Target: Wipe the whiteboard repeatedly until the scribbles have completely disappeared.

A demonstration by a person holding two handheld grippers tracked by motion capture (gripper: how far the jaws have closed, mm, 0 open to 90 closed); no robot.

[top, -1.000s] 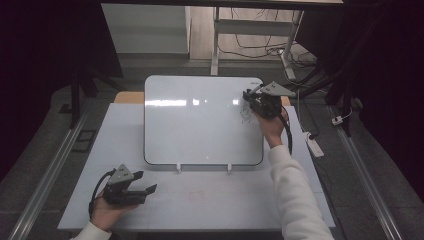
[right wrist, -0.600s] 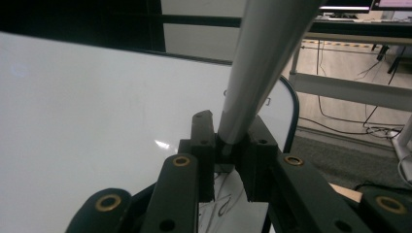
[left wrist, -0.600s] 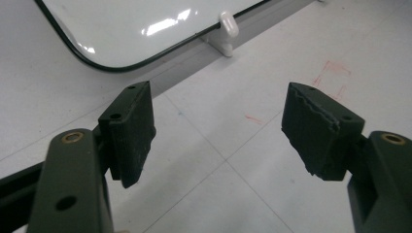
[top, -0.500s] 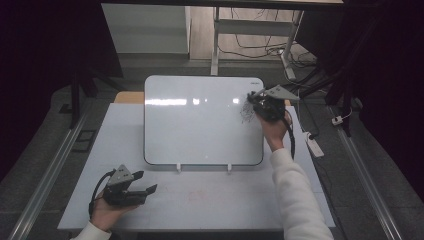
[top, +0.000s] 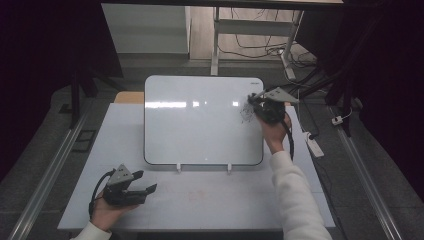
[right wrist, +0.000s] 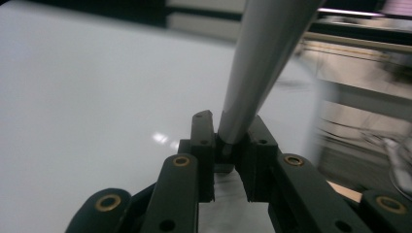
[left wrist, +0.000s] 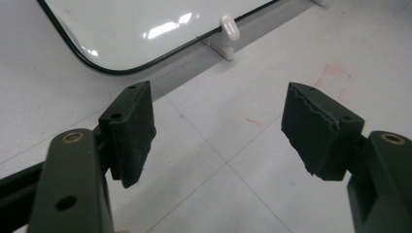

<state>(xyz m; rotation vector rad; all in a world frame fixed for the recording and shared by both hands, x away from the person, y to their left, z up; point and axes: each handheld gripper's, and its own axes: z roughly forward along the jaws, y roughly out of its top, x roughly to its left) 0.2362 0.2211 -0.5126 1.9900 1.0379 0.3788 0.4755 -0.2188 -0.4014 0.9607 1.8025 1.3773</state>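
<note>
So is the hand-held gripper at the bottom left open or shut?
Open: the left hand-held gripper has its jaws spread wide with bare table between them.

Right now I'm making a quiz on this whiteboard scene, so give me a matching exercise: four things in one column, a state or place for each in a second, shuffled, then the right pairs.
Things:
1. left tool
2. right tool
3. scribble
4. board

States or places:
A. shut on a grey pen
B. glossy white with a dark rim, propped on two white clips
C. open, low over the table near its front left corner
D. dark marks near the board's right edge

Pairs: 1-C, 2-A, 3-D, 4-B
</note>
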